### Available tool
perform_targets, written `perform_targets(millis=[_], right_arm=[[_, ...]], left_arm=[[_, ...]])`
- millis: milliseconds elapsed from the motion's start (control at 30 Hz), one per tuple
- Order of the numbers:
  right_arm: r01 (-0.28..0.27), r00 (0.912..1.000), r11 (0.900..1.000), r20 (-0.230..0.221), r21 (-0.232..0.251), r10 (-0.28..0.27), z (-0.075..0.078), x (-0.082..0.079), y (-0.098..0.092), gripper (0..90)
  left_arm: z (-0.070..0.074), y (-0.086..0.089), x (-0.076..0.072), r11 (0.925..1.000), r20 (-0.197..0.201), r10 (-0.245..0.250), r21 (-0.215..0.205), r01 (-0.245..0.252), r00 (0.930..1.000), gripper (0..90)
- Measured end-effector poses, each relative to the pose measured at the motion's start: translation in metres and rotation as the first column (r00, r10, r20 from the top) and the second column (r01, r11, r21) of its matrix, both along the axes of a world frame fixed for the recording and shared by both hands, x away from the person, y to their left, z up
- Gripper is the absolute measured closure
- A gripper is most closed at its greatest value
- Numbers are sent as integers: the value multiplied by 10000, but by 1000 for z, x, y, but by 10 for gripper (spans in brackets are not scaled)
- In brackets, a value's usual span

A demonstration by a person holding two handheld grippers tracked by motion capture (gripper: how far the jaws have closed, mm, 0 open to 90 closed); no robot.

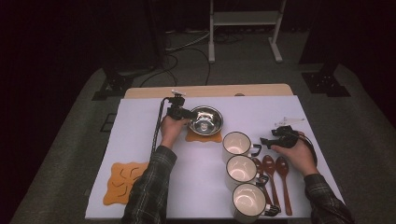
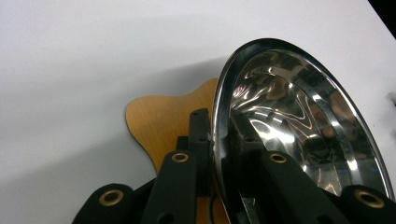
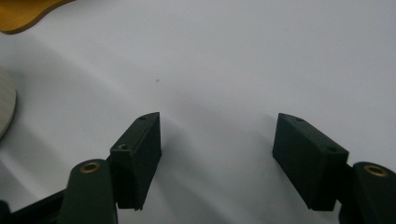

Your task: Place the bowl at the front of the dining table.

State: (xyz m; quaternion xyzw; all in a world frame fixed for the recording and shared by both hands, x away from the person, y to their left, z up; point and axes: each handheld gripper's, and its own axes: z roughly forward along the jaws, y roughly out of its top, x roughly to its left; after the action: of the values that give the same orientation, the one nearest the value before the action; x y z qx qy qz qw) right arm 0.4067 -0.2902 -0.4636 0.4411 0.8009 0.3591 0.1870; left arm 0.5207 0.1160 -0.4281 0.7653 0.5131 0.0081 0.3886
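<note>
Colour rundown: the bowl point(image 1: 206, 120) is shiny silver steel, mirror-like with wavy reflections inside. It sits on an orange wavy-edged mat point(image 1: 204, 136), and a second orange mat point(image 1: 122, 182) with dark curved slits lies at the near left. The bench point(image 1: 140, 126) wears a plain white cover, with a light wood edge at the far side. Three mugs point(image 1: 241, 169) are cream white. Three spoons point(image 1: 275, 175) are reddish-brown wood. Both claws, left claw point(image 1: 186, 113) and right claw point(image 1: 265, 141), are matte black with little brass rivets. Sleeves point(image 1: 152, 186) are dark plaid with pale lines.
</note>
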Motion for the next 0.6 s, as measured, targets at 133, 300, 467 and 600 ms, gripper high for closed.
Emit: perform_targets(millis=[133, 300, 467, 600], right_arm=[[1, 10000, 10000, 1, -1, -1, 0, 0, 0, 305], [0, 10000, 10000, 0, 2, 0, 0, 0, 0, 305], [4, 10000, 10000, 4, 0, -4, 0, 0, 0, 305], [2, 10000, 10000, 3, -5, -2, 0, 0, 0, 305]], left_arm=[[-1, 0, 0, 10000, -48, 16, 15, -16, 10000, 805], [-2, 0, 0, 10000, -67, 30, 43, -29, 10000, 804], [-3, 1, 1, 9999, -156, -53, 138, 55, 9999, 796], [-3, 1, 1, 9998, -188, -81, 206, 85, 9998, 791]])
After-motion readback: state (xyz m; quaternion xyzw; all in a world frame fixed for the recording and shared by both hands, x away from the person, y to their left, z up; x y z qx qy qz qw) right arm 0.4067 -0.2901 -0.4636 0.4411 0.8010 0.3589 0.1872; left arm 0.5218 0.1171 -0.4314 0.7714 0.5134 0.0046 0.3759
